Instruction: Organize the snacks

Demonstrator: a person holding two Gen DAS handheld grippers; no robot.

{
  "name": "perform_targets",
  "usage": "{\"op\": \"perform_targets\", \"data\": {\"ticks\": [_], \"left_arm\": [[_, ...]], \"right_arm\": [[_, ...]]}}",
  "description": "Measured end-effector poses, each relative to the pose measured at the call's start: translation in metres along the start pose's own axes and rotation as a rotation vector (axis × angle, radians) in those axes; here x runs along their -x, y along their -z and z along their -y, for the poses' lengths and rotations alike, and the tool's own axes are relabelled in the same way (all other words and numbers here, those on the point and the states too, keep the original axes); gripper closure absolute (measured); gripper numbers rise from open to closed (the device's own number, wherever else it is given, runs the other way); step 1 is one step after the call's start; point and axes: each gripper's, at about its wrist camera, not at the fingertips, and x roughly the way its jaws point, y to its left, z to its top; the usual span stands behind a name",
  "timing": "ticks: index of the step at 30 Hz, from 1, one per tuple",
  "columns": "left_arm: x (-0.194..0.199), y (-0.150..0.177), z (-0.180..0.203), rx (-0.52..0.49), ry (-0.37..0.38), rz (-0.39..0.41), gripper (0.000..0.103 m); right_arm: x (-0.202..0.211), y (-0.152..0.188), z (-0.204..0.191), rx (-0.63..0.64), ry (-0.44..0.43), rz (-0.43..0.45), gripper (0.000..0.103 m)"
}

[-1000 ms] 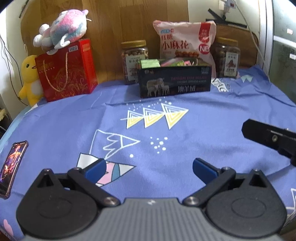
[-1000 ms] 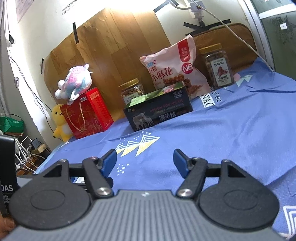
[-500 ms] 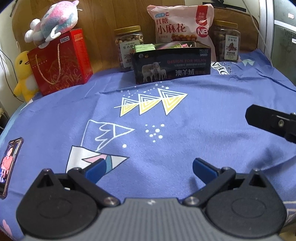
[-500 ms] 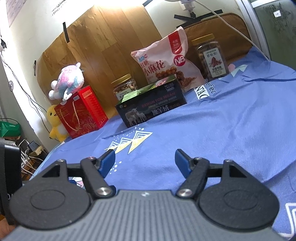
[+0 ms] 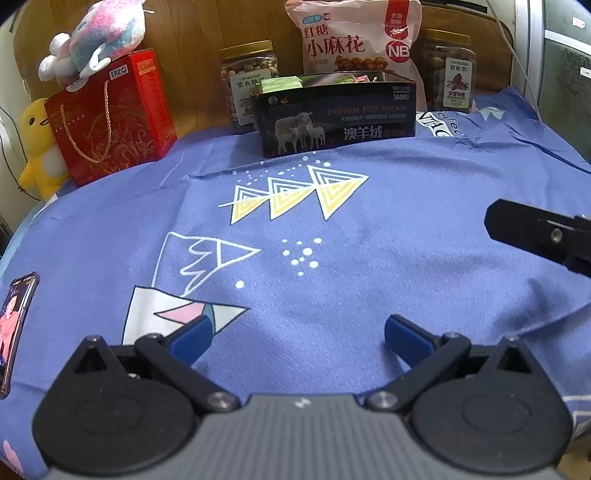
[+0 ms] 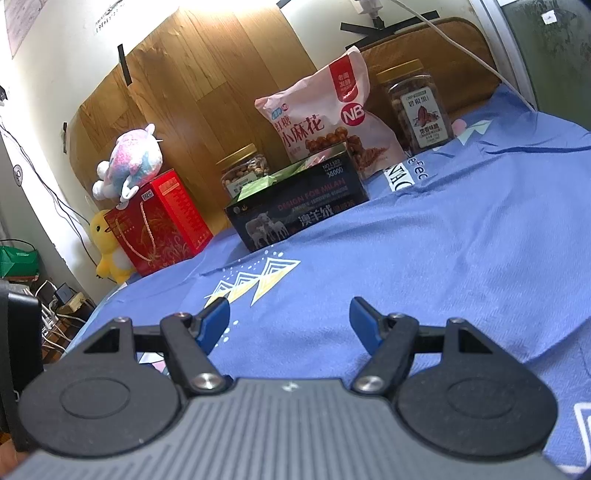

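Snacks sit gathered along the far edge of the blue patterned cloth [image 5: 369, 258], backed against a wooden board [image 6: 207, 92], which looks like a deliberate row: upright things lean or stand where they cannot tip backward. A pink bag of brown-sugar twists [image 5: 354, 37] stands propped behind an open black carton [image 5: 336, 118] printed with sheep. The carton holds small green and pink packets [image 5: 280, 84], so it seems to serve as the collecting bin. Two gold-lidded clear jars flank it, a nut jar [image 5: 247, 85] to its left and a pecan jar [image 5: 448, 74] to its right, both upright. Further left is a red gift box [image 5: 110, 118] with a cord handle, a pastel plush toy [image 5: 99, 33] resting on top and a yellow duck plush [image 5: 35, 147] beside it. A phone [image 5: 14, 321] lies flat at the cloth's near left edge, well apart from the snacks.

Neither tool carries anything. The left gripper [image 5: 295, 336] has its blue fingers [image 5: 192, 336] spread wide over bare cloth, tilted down. The right gripper [image 6: 290, 321] likewise has its fingers well apart with nothing between them, aimed more level toward the carton; part of it also shows at the right of the left view. No loose snack is visible on the open cloth, so the sorting appears close to complete, or the remaining pieces lie out of view.
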Motion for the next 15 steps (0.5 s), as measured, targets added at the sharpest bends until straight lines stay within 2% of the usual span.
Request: {"op": "perform_targets", "data": {"ticks": [15], "left_arm": [[0.0017,0.0018,-0.0067,0.041,0.024,0.009,0.0]], "right_arm": [[-0.0003,0.0005,0.001,0.003,0.001,0.001,0.029]]}}
